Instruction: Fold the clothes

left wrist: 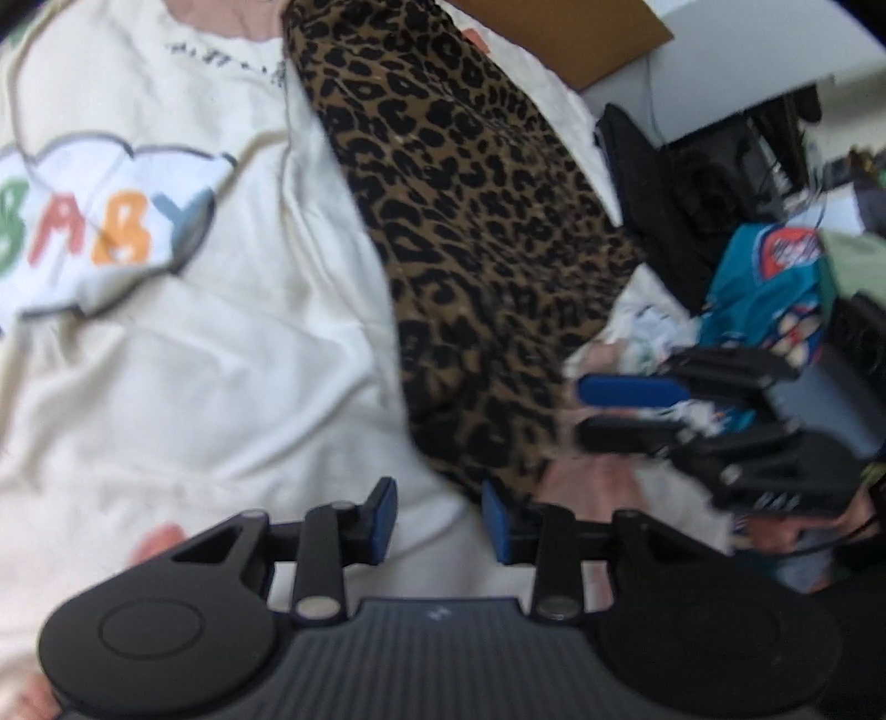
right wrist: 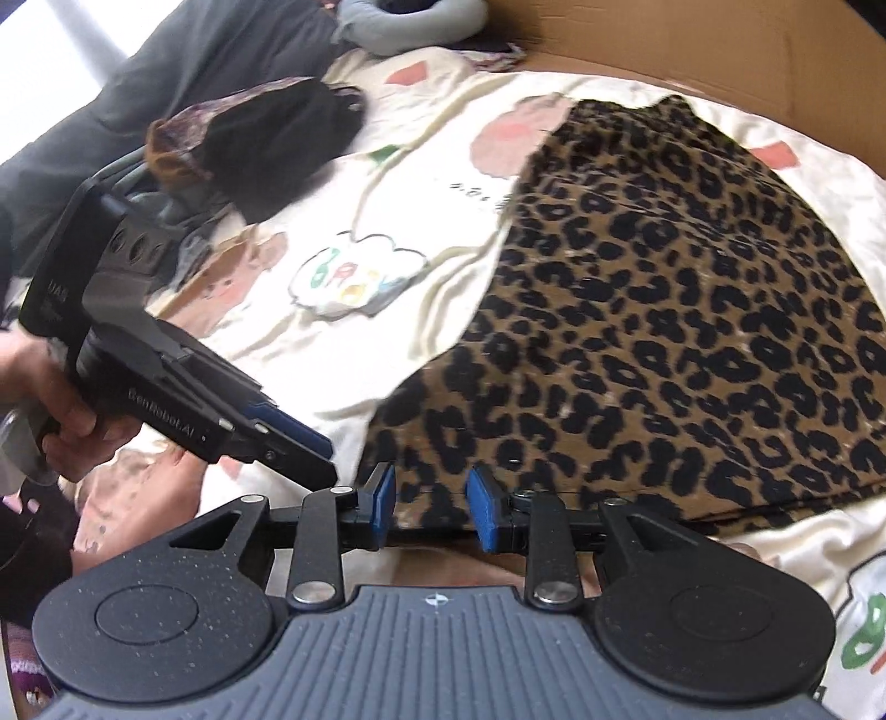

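Observation:
A leopard-print garment [left wrist: 470,221] [right wrist: 692,332] lies spread flat on a cream bed sheet [left wrist: 194,360] [right wrist: 443,221] printed with a "BABY" cloud. My left gripper [left wrist: 440,518] [right wrist: 329,459] hovers at the garment's near corner. Its jaws are apart, with the cloth's edge beside the right finger and nothing pinched. My right gripper [right wrist: 432,504] [left wrist: 581,412] stands close beside it over the garment's near edge. Its blue pads are apart too; leopard cloth shows in the gap below them, but the pads do not press on it.
A dark crumpled garment [right wrist: 266,144] lies at the sheet's far left. Brown cardboard [right wrist: 664,44] [left wrist: 581,33] borders the far side. Past the bed's edge sit a blue printed bag [left wrist: 764,288] and black clutter [left wrist: 664,183]. A hand [right wrist: 72,426] grips the left gripper's handle.

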Demonstrator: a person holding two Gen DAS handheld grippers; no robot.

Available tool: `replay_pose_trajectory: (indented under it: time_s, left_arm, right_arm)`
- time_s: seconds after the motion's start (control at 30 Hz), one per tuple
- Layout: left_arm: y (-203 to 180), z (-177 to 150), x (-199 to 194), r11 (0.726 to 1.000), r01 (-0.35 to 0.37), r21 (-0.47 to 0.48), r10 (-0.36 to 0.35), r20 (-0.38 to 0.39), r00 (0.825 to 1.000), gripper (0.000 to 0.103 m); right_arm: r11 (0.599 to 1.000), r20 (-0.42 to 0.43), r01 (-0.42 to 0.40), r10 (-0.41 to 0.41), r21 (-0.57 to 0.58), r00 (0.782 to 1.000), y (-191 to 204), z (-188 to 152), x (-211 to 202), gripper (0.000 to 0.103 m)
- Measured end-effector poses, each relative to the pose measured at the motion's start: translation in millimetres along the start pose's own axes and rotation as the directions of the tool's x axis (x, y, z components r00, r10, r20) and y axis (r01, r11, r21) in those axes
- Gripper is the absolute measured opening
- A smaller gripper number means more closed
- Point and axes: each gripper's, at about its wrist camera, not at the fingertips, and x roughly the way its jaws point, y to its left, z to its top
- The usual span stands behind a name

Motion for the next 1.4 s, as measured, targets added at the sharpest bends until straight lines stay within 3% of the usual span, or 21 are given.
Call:
replay_pose_trajectory:
  time_s: [0.33,0.5,0.6,0.8,1.0,1.07,1.13,1.2,1.3,1.4]
  left_arm:
    - [4,8,19,0.981,0.13,-0.145,-0.13,0.003,0.991,0.036]
    - [11,9,26,0.968,0.132,-0.211,-0.135,0.002,0.991,0.02]
    - [7,11,20,0.96,0.178,-0.215,-0.177,0.024,0.984,0.017]
    - [-2,16,19,0.952,0.224,-0.209,-0.219,0.046,0.975,0.016]
    - [-8,25,17,0.946,0.254,-0.2,-0.241,0.086,0.967,0.016]
    - [-10,28,15,0.951,0.25,-0.183,-0.237,0.088,0.967,0.016]
    - [-12,30,13,0.957,0.24,-0.161,-0.228,0.09,0.969,0.018]
    - [-14,30,6,0.973,0.196,-0.121,-0.185,0.094,0.978,0.022]
    - [-14,29,-5,0.988,0.135,-0.077,-0.128,0.099,0.987,0.025]
    - [-14,29,-12,0.998,0.059,-0.026,-0.056,0.107,0.993,0.039]
  right_arm:
    - [1.0,-0.024,-0.025,0.025,-0.017,0.999,3,-5,1,0.036]
    - [0.998,-0.018,-0.056,0.056,-0.024,0.998,5,-6,-1,0.039]
    - [0.996,-0.012,-0.076,0.075,-0.036,0.997,8,-7,-2,0.053]
    - [0.994,0.001,-0.08,0.08,-0.069,0.997,14,-5,-3,0.054]
    - [0.994,0.013,-0.017,0.018,-0.11,1.0,14,-6,0,0.054]
    - [0.993,0.014,0.005,-0.003,-0.115,1.0,11,-5,2,0.052]
    - [0.995,0.019,0.007,-0.005,-0.104,1.0,7,-4,3,0.031]
    - [0.996,0.024,0.011,-0.009,-0.091,1.0,3,-1,2,0.024]
    - [0.996,0.037,0.018,-0.015,-0.085,0.999,-1,2,0,0.02]
    - [0.997,0.047,0.016,-0.012,-0.076,0.999,-4,3,-2,0.018]
